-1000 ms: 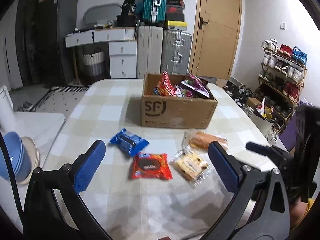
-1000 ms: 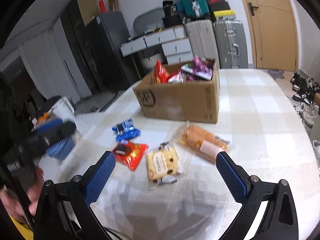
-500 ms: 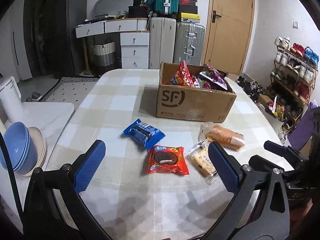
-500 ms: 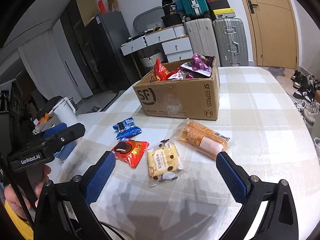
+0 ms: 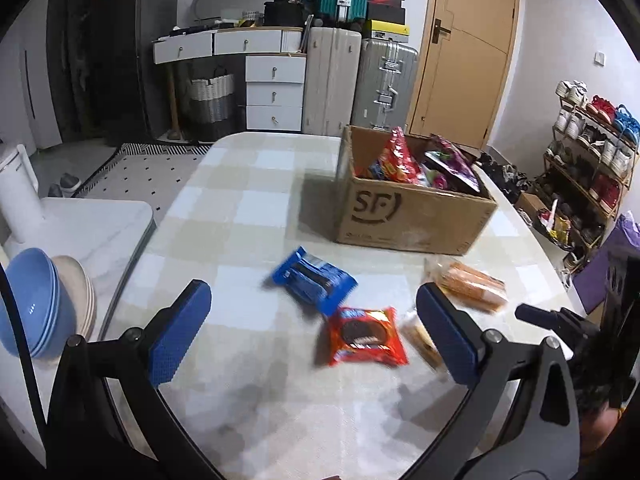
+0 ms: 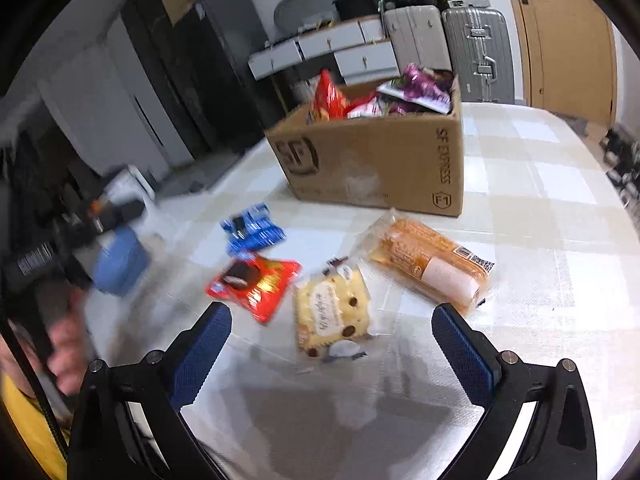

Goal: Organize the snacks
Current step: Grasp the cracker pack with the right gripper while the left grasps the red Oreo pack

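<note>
A cardboard SF box (image 5: pixel 412 216) (image 6: pixel 372 160) holding several snack bags stands on the checked table (image 5: pixel 248 208). In front of it lie a blue cookie pack (image 5: pixel 314 276) (image 6: pixel 252 232), a red cookie pack (image 5: pixel 364 336) (image 6: pixel 254 280), a yellow cake pack (image 6: pixel 330 314) (image 5: pixel 418 334) and an orange bread pack (image 5: pixel 468 286) (image 6: pixel 432 264). My left gripper (image 5: pixel 312 340) is open and empty, above the table just before the blue and red packs. My right gripper (image 6: pixel 332 356) is open and empty, with the yellow cake pack between its fingers' line of sight.
Stacked blue and beige bowls (image 5: pixel 36 308) sit on a white side table at the left. Suitcases (image 5: pixel 384 80), drawers and a door stand behind the table. A shoe rack (image 5: pixel 588 168) is at the right. The table's front edge curves close below both grippers.
Both grippers have moved; the left view has swung leftward so the box and packs sit further right. The right gripper has moved closer to the packs. Both stay open.
</note>
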Demonstrator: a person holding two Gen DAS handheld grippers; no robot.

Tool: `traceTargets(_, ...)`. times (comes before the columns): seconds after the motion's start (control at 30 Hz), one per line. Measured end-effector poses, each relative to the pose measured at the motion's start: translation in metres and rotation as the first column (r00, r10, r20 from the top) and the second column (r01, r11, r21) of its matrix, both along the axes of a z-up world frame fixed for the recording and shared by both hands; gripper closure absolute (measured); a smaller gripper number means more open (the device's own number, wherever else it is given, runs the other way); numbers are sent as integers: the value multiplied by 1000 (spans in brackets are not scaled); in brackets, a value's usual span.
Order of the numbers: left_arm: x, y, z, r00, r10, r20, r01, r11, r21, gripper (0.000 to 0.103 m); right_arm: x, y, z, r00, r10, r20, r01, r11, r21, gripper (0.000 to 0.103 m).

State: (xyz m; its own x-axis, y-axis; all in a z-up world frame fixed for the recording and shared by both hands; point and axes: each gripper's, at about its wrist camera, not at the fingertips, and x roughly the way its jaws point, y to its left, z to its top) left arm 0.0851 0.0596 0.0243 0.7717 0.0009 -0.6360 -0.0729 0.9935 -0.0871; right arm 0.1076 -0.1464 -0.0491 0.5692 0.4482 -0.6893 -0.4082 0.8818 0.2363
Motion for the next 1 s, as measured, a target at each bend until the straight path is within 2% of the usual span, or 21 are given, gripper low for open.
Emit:
traceTargets(0.13, 12, 6, -9, 999, -3, -40, 3, 1000, -4, 0, 8, 21, -12, 998, 57, -19, -58, 995, -83, 1)
traceTargets(0.23, 18, 11, -15, 999, 9, -52, -9, 1000, 3, 0, 18, 28, -20, 998, 57, -36, -62, 990, -129, 1)
traceTargets(0.37, 22, 20, -23, 996, 18, -87, -23, 998, -56, 0, 31, 33, -30, 996, 45, -73, -56, 987, -149, 1)
traceTargets(0.47, 22, 22, -26, 995, 28, -100, -35, 997, -68, 1, 36, 39, -35, 995, 50, -83, -64, 982, -177, 2)
traceTargets(0.57, 23, 24, -27, 994, 37, -99, -45, 996, -76, 1, 40, 45, -41, 994, 48, -94, -68, 975, -214, 11)
traceTargets(0.73, 23, 23, -28, 994, 40, -105, -48, 996, -72, 0, 37, 54, -43, 998, 40, -56, -55, 953, -298, 22)
traceTargets(0.87, 26, 21, -34, 991, 34, -126, -42, 997, -64, 1, 32, 56, -40, 998, 51, -42, -62, 948, -311, 44)
traceTargets(1.0, 32, 18, -45, 986, 27, -166, -39, 997, -71, 1, 30, 57, -40, 997, 57, -54, -71, 951, -301, 44)
